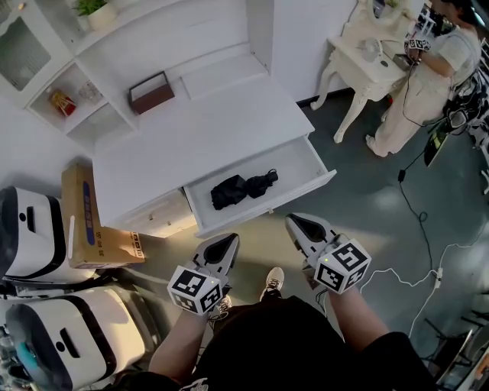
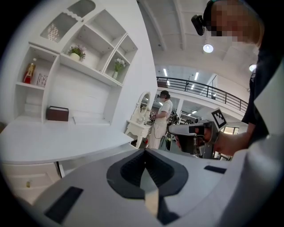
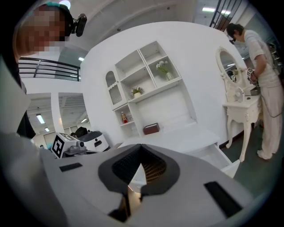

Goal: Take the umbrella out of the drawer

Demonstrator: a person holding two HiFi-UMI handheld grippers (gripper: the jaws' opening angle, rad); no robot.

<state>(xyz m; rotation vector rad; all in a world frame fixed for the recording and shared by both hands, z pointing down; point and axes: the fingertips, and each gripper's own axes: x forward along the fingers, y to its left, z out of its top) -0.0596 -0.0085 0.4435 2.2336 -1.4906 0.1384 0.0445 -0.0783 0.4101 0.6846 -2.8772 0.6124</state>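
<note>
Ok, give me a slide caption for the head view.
Left gripper and right gripper, both shut and empty, hover in front of the open drawer with a folded black umbrella inside.

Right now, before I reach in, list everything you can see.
Umbrella: one, black, in the open drawer.
Drawer: one, white, pulled out of the desk.
Desk: one, white, hutch behind.
Box: one, brown, on the desk.
Bottle: one, red, in the hutch.
Plant: one, green, high in the hutch.
Carton: one, tan, left of the desk.
Machines: two, white, far left.
Dressing table: one, white, top right.
Person: one, white-clad, at that table.
Cables: several, dark, floor at right.
Left gripper: one, grey, shut, empty, near the drawer.
Right gripper: one, grey, shut, empty, beside it.
</note>
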